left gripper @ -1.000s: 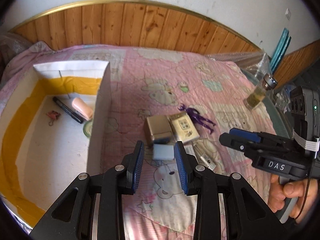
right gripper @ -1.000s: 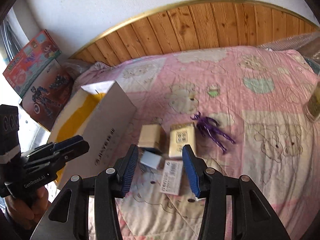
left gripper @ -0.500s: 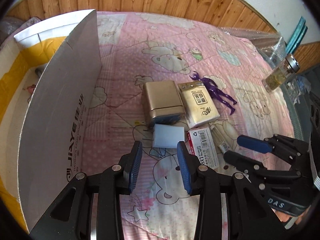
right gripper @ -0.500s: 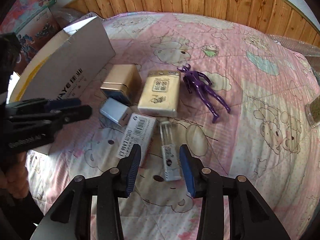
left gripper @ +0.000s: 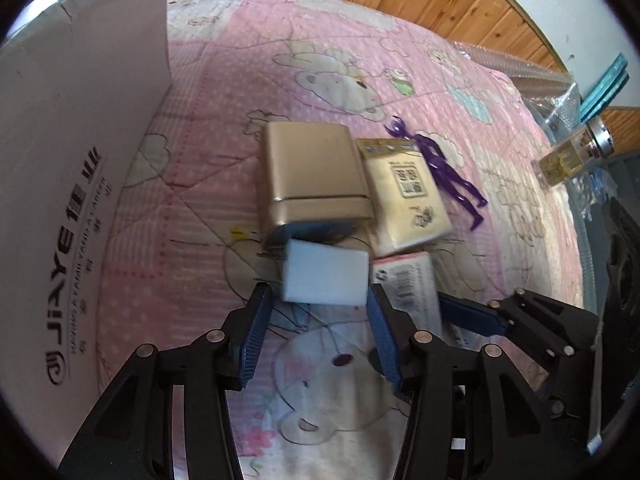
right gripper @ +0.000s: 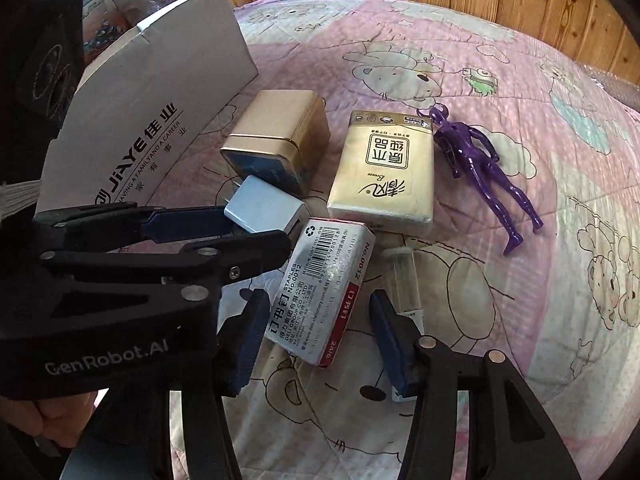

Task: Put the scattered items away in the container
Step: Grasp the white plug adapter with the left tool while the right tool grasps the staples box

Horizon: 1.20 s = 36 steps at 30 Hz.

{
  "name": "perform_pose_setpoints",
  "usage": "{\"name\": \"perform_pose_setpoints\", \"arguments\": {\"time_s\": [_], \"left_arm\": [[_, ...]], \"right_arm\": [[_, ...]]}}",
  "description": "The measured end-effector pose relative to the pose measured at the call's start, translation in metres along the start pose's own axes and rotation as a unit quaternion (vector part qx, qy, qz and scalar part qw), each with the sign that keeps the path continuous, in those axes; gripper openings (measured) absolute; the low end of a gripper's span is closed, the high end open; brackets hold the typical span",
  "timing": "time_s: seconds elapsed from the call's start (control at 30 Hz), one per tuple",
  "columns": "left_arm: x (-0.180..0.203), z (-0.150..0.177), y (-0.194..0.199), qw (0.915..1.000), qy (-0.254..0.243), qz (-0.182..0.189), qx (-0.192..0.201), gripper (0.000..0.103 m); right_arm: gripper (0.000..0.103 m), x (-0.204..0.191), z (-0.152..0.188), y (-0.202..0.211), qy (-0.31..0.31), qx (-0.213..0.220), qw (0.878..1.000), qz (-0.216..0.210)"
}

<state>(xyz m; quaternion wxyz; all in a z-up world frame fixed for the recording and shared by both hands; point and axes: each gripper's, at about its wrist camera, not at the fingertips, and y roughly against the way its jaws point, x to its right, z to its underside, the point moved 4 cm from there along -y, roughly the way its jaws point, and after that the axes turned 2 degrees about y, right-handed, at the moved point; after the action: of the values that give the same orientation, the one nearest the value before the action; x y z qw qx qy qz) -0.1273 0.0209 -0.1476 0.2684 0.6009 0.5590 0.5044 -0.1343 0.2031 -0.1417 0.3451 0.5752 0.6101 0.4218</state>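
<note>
On the pink quilt lie a gold tin [left gripper: 316, 176], a yellow tissue pack [left gripper: 404, 196], a purple figure [left gripper: 440, 168], a staples box [right gripper: 324, 284], a white charger block [left gripper: 324, 274] and a small clear vial [right gripper: 404, 280]. My left gripper [left gripper: 318, 320] points down at the charger. Its jaws are opening, and the block sits just ahead of the fingertips, untouched. My right gripper [right gripper: 320, 336] is low over the staples box. Its jaws are opening too, with the box between the pads and a gap on each side. The two grippers stand side by side.
The cardboard container [right gripper: 152, 108] stands left of the items, its grey printed wall facing them and its inside hidden. A glass bottle [left gripper: 572, 156] lies near the quilt's right edge. Wood panelling runs behind the bed. A hand [right gripper: 60, 420] holds the left gripper.
Both grippers have come down close to the items and spread their jaws wider. The container's inside has dropped out of the left view, leaving only its outer wall.
</note>
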Motion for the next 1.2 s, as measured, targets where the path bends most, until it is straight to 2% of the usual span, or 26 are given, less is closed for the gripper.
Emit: {"name": "perform_pose_setpoints", "arguments": {"time_s": [0.07,0.1,0.2,0.33,0.5,0.6,0.7,0.83,1.0,1.03,1.13,1.2], "left_arm": [[-0.019,-0.007,0.008,0.9984,0.026,-0.042,0.029,0.052],[-0.027,-0.010,0.012,0.9975,0.041,-0.046,0.033,0.052],[-0.033,-0.010,0.019,0.9971,0.070,-0.010,0.027,0.052],[-0.026,-0.011,0.017,0.9978,0.050,-0.026,0.034,0.053],[-0.029,-0.022,0.001,0.9962,0.060,-0.049,0.040,0.054],[-0.023,-0.024,-0.004,0.9967,0.013,-0.063,0.051,0.054],[-0.024,-0.023,-0.004,0.9968,-0.013,-0.057,0.054,0.053],[-0.032,-0.025,-0.001,0.9969,0.006,-0.050,0.061,0.053],[-0.025,-0.029,-0.006,0.9950,0.001,-0.074,0.068,0.057],[-0.024,-0.030,-0.006,0.9949,0.000,-0.075,0.068,0.056],[-0.025,-0.030,-0.005,0.9950,-0.003,-0.073,0.068,0.040],[-0.030,-0.028,-0.003,0.9964,0.007,-0.059,0.060,0.034]], "right_arm": [[0.052,0.001,0.000,0.001,0.004,-0.004,1.000,-0.005],[0.051,0.003,0.000,0.002,0.003,-0.006,1.000,-0.007],[0.051,0.011,0.001,0.004,-0.008,-0.011,1.000,-0.013],[0.051,0.014,0.000,0.003,-0.016,-0.014,1.000,-0.019],[0.052,0.007,-0.005,-0.002,-0.004,-0.012,1.000,-0.008],[0.052,0.007,-0.006,-0.003,0.000,-0.010,1.000,-0.008],[0.051,0.008,-0.005,-0.002,-0.002,-0.013,1.000,-0.013],[0.047,0.012,-0.005,-0.002,-0.010,-0.015,1.000,-0.014],[0.047,0.009,-0.007,-0.004,-0.009,-0.010,1.000,-0.007],[0.047,0.004,-0.004,-0.003,-0.006,-0.009,1.000,-0.005],[0.042,0.003,-0.002,0.000,-0.012,-0.012,1.000,-0.011],[0.041,0.003,-0.001,0.002,-0.019,-0.012,1.000,-0.018]]}}
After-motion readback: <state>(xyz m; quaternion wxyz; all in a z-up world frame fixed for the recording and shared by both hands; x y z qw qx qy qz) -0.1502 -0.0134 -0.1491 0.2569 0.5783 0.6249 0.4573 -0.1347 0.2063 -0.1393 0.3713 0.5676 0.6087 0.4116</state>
